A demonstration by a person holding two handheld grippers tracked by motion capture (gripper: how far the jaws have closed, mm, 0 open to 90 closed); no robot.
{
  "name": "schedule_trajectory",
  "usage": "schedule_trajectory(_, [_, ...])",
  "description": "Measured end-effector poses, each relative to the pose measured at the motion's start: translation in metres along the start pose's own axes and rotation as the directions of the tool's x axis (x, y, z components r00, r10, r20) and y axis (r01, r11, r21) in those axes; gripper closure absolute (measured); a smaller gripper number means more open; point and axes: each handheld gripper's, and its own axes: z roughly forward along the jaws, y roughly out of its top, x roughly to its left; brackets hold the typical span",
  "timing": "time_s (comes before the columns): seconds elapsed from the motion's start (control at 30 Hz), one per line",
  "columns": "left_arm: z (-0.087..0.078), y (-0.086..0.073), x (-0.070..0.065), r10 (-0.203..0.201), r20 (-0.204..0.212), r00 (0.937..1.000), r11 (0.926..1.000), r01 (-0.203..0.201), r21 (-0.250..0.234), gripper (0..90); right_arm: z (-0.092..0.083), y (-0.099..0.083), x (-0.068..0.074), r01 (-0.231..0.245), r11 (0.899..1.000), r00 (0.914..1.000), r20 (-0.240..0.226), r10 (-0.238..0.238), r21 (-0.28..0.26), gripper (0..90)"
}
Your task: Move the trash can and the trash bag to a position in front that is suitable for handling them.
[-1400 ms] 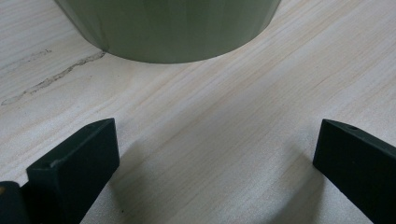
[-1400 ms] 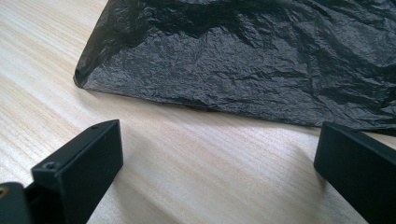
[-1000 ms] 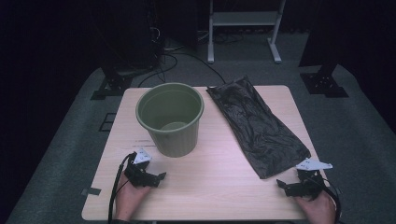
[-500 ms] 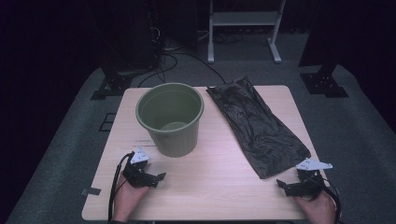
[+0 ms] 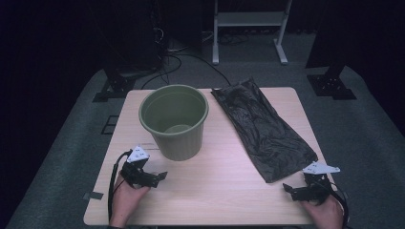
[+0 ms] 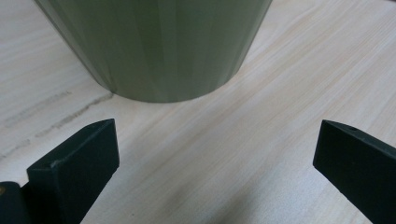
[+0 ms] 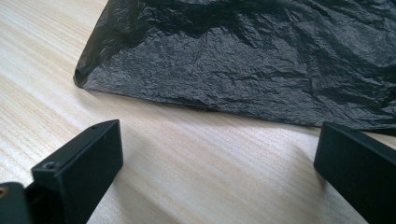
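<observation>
No brand, label or writing is legible on any item. The green bucket (image 5: 175,121) stands upright on the wooden surface (image 5: 224,191), left of centre. The black plastic bag (image 5: 261,127) lies flat and crumpled to the bucket's right, apart from it. The left gripper (image 5: 154,177) rests near the bucket's base, jaws wide with nothing between them. The right gripper (image 5: 292,190) rests just short of the bag's near edge, jaws wide and holding nothing. A white rack (image 5: 249,21) stands on the floor beyond the surface.
</observation>
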Motion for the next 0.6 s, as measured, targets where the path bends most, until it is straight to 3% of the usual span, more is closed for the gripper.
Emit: schedule_trajectory(0.6, [-0.029,0.030,0.006,0.003,0.014,0.9999,0.9995,-0.003,-0.030,0.0,0.000,0.000,0.000,0.000,1.000,1.0000,0.000,0.000,0.000,0.0])
